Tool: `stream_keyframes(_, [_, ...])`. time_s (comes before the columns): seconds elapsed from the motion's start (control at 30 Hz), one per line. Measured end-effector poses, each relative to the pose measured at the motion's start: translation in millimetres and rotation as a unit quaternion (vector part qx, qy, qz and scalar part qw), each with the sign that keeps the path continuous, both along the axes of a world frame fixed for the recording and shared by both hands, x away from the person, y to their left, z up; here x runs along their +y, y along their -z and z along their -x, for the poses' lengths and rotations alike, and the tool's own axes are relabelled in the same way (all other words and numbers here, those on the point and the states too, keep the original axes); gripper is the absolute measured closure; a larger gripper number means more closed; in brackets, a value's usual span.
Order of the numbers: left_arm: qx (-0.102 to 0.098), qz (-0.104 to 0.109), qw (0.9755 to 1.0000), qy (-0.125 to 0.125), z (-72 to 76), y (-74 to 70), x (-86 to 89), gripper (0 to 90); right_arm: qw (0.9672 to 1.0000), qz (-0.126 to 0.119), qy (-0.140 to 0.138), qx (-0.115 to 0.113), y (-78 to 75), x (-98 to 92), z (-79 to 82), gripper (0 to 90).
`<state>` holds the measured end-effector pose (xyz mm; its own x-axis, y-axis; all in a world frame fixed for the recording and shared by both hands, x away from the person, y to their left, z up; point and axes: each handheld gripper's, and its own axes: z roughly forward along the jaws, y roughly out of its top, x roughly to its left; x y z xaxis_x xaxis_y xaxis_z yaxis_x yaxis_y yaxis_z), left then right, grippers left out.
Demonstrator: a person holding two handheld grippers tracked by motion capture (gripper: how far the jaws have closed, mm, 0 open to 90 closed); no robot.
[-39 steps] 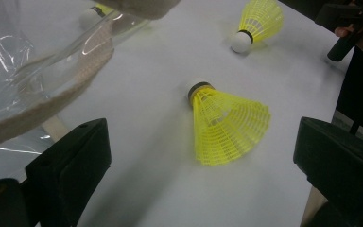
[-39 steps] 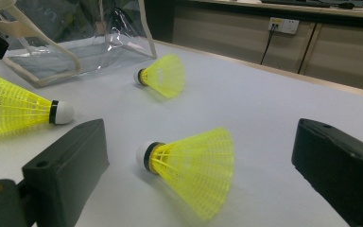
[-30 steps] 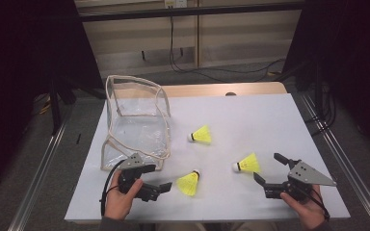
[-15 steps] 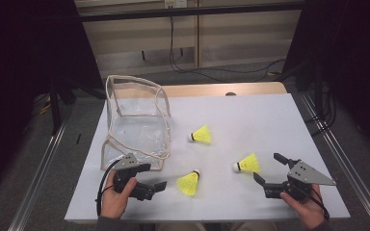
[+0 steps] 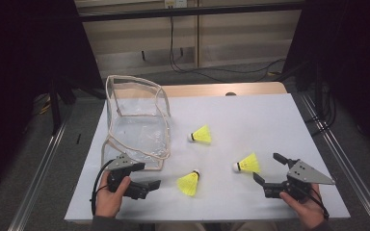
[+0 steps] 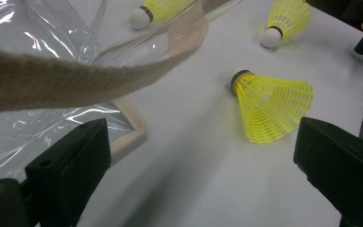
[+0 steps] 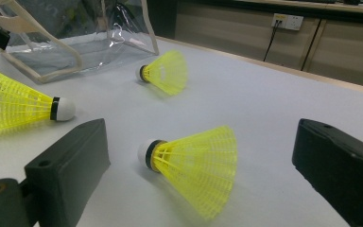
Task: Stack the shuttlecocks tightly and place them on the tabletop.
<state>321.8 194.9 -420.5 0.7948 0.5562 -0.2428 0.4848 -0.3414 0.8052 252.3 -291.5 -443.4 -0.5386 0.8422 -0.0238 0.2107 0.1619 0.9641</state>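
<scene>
**Table stock: three shuttlecocks, one clear bag, two hand-held grippers**

Left gripper: held low at the near left of the white table, jaws spread wide, nothing between them. Nearest shuttlecock lies on its side just beyond the jaw tips, yellow skirt toward the near edge, cork pointing away; in the left gripper view it sits ahead, nearer the right-hand jaw, apart from both.

Right gripper: held at the near right, jaws likewise spread and empty. Second shuttlecock lies on the table just ahead of the jaws; in the right gripper view it rests between and slightly beyond them, cork toward the left-hand jaw; contact appears absent, though the angle is low.

Third shuttlecock: mid-table, well apart from both grippers.

Clear plastic bag: cream-trimmed, standing open at the left, just beyond the left gripper; its webbing strap crosses the left gripper view above the jaws.
</scene>
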Motion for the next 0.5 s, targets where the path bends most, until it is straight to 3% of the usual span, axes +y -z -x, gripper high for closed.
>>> stream_keyframes(0.5, [-0.007, -0.003, 1.0, -0.006, -2.8, 2.2, 8.7, 4.8, 0.9999, 0.007, 0.0, 0.01, 1.5, 1.1, -6.2, 3.9])
